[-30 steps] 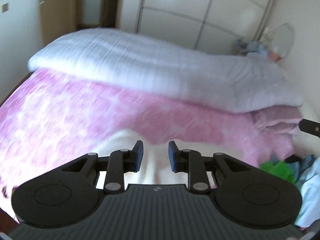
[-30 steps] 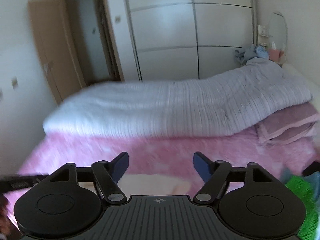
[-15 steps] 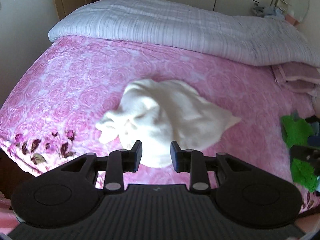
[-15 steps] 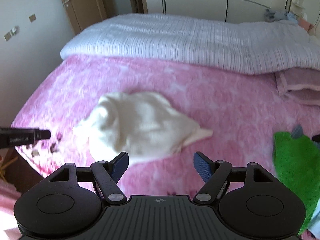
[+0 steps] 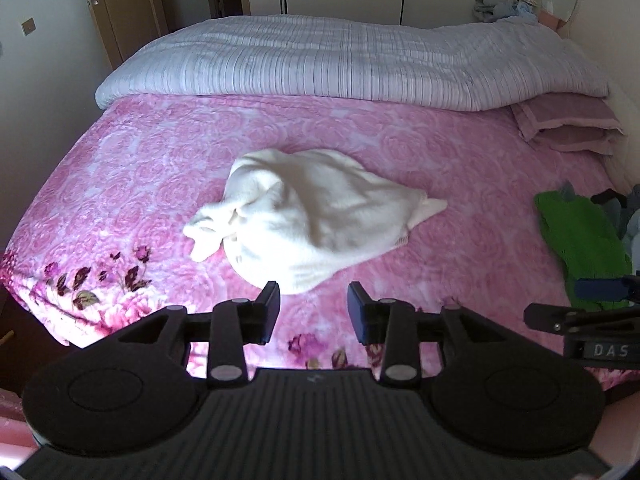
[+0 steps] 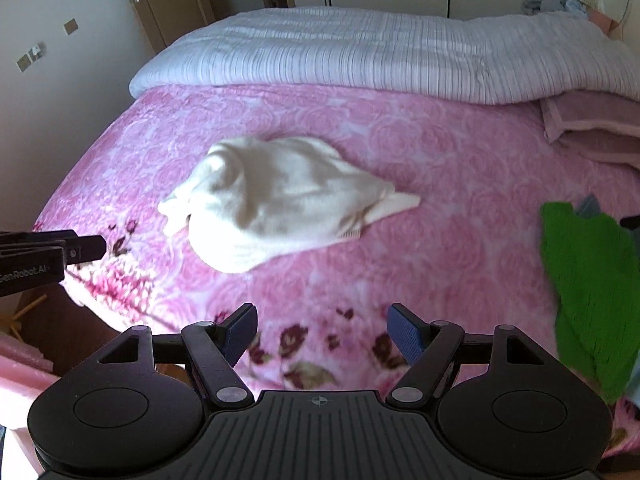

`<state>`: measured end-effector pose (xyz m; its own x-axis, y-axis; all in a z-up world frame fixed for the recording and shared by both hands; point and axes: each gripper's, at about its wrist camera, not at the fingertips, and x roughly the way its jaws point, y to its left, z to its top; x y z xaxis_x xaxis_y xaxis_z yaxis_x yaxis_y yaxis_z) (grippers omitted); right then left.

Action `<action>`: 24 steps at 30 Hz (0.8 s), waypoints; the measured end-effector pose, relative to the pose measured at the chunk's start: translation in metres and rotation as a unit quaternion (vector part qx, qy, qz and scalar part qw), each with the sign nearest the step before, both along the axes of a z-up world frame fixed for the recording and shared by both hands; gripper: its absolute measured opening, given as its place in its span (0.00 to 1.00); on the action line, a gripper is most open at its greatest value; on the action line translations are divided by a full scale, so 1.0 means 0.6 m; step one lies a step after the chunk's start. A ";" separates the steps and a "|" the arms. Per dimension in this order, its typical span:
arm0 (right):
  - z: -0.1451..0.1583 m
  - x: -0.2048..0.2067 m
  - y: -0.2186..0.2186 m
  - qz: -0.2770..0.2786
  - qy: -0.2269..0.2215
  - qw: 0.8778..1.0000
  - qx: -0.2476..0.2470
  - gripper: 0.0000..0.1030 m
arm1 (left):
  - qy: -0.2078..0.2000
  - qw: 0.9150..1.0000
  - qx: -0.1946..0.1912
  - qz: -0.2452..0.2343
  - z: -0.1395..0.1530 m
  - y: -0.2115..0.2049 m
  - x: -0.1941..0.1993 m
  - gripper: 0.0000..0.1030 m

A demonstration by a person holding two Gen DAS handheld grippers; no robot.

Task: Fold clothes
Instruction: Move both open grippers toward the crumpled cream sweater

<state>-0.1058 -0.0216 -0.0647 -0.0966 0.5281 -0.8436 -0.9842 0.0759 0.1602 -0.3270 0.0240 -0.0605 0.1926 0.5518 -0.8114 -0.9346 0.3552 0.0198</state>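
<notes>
A crumpled white garment point(image 5: 308, 224) point(image 6: 276, 204) lies in a heap in the middle of the pink flowered bedspread point(image 5: 460, 184) point(image 6: 452, 168). My left gripper point(image 5: 313, 308) hovers above the bed's near edge, just short of the heap; its jaws are opening and nothing is between them. My right gripper point(image 6: 322, 330) stands wide open over the near flowered border, also holding nothing. Each gripper shows at the side of the other's view.
A folded pale striped quilt point(image 5: 352, 60) point(image 6: 380, 52) runs along the bed's far side, with a mauve pillow point(image 5: 568, 120) at its right end. A green garment point(image 5: 580, 240) point(image 6: 588, 280) and other clothes lie at the bed's right. Wardrobe doors and a room door stand behind.
Both grippers have drawn back toward the bed's near edge and tilted down, so the white garment now lies farther ahead. The left jaws have spread wider.
</notes>
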 end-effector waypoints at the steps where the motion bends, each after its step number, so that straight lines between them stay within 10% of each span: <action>1: -0.002 -0.001 -0.008 0.000 0.001 1.000 -0.001 0.73 | 0.001 1.000 0.000 0.000 -0.001 -0.009 -0.001 0.33; 24: -0.034 -0.076 0.059 -0.008 0.007 1.000 -0.027 0.73 | 0.025 0.999 -0.014 0.019 -0.022 0.060 -0.083 0.36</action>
<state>-0.1517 0.0140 -0.0850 -0.1004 0.4840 -0.8693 -0.9806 0.0998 0.1688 -0.3767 0.0602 -0.0735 0.1303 0.5351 -0.8346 -0.9457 0.3200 0.0575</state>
